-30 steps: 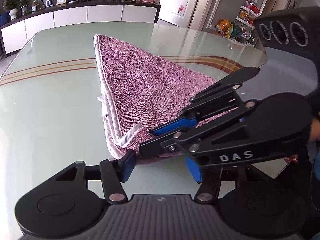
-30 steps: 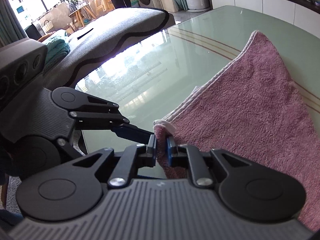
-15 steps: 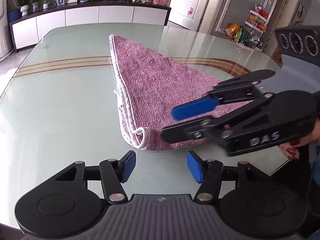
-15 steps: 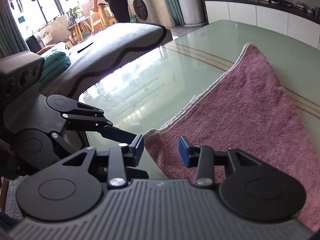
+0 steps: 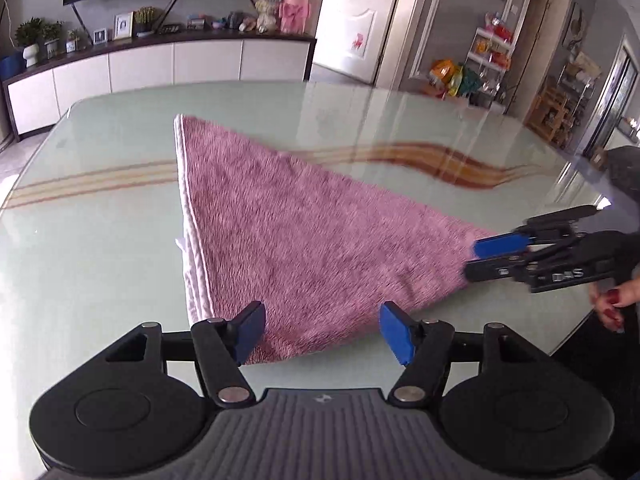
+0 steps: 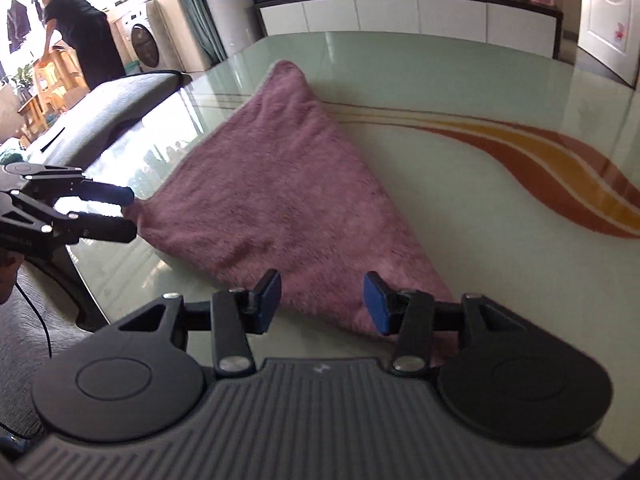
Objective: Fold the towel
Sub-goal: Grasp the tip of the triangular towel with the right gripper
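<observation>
Pink towel folded to a triangle on a glass table, both grippers open beside it

Pink terry towel (image 5: 304, 240) lies flat on a pale green glass table (image 5: 100, 264), folded into a triangle. Seen from the left wrist camera, one long edge with a pale hem runs from the far point toward the camera on the left side, and a second point stretches out to the right. Brown and orange curved stripes (image 6: 560, 168) are printed on the tabletop beyond the towel.

The left gripper (image 5: 322, 330) is above the near corner of the towel. Its two blue pads stand well apart with the towel's corner showing between them, but neither pad presses on the cloth. Its jaws have just been opening a little wider, and it holds nothing.

The right gripper (image 6: 322, 306) sits over the towel's other near point. Its blue pads are parted to a medium gap, the pink cloth lies under and between them, and they do not pinch it. These jaws have just opened, and they hold nothing. In the left wrist view this gripper appears at the far right, its tips just at the towel's right-hand point, with fingers of the person's hand (image 5: 612, 300) visible behind it.

A white cabinet (image 5: 160, 64) with plants and picture frames stands against the far wall. In the right wrist view, a person in dark clothing (image 6: 80, 36) bends over near a washing machine
</observation>
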Action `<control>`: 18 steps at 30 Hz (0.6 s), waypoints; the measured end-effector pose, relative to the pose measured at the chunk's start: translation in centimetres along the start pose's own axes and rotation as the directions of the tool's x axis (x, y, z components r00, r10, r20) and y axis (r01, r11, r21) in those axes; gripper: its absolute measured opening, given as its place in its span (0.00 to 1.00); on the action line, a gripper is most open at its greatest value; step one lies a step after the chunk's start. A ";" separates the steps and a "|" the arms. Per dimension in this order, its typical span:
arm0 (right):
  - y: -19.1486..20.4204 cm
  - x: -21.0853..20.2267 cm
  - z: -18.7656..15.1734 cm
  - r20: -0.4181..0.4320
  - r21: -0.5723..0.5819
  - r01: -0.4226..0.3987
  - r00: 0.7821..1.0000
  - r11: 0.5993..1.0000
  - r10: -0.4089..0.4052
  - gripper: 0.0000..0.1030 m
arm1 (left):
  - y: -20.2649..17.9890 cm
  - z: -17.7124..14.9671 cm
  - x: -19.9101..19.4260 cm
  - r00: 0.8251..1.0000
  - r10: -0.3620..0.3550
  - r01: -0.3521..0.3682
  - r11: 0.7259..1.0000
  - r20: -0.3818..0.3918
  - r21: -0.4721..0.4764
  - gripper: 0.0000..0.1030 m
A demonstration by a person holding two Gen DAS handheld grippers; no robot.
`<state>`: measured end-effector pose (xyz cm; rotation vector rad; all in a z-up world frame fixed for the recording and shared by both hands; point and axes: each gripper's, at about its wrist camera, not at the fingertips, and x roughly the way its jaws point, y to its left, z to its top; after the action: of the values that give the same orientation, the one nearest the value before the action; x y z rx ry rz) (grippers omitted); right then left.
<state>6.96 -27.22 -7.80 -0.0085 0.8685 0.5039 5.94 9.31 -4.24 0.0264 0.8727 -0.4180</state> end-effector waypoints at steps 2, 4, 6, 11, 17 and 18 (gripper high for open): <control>-0.8 -0.6 -0.9 0.009 0.013 -0.005 1.000 1.000 0.005 0.43 | 0.3 -0.5 0.6 1.000 0.010 -0.010 1.000 -0.026 -0.011 0.63; -1.1 -1.0 -1.2 0.001 0.017 0.006 1.000 1.000 -0.006 0.43 | 0.5 -0.9 0.6 1.000 0.011 -0.011 1.000 -0.025 -0.008 0.63; -1.3 -1.5 -1.5 -0.011 0.012 0.028 1.000 1.000 -0.028 0.43 | 0.5 -1.0 0.5 0.999 0.020 -0.020 1.000 -0.028 -0.002 0.63; -2.6 -4.2 -1.9 0.057 0.018 0.070 0.996 0.997 -0.071 0.53 | -0.1 -0.8 0.1 0.999 0.034 -0.034 0.999 -0.010 -0.004 0.64; -6.0 -4.9 -1.2 0.055 0.103 0.068 0.996 0.992 -0.073 0.54 | -1.5 0.2 0.2 0.999 0.035 -0.036 0.999 0.015 0.028 0.64; -6.2 -4.3 -0.9 0.037 0.106 0.053 0.998 0.993 -0.057 0.54 | -1.7 0.3 0.4 0.999 0.039 -0.039 0.999 0.007 0.032 0.64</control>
<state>6.65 -34.70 -6.51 0.0737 0.8524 0.4048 5.79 7.56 -4.13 0.0719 0.8577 -0.3956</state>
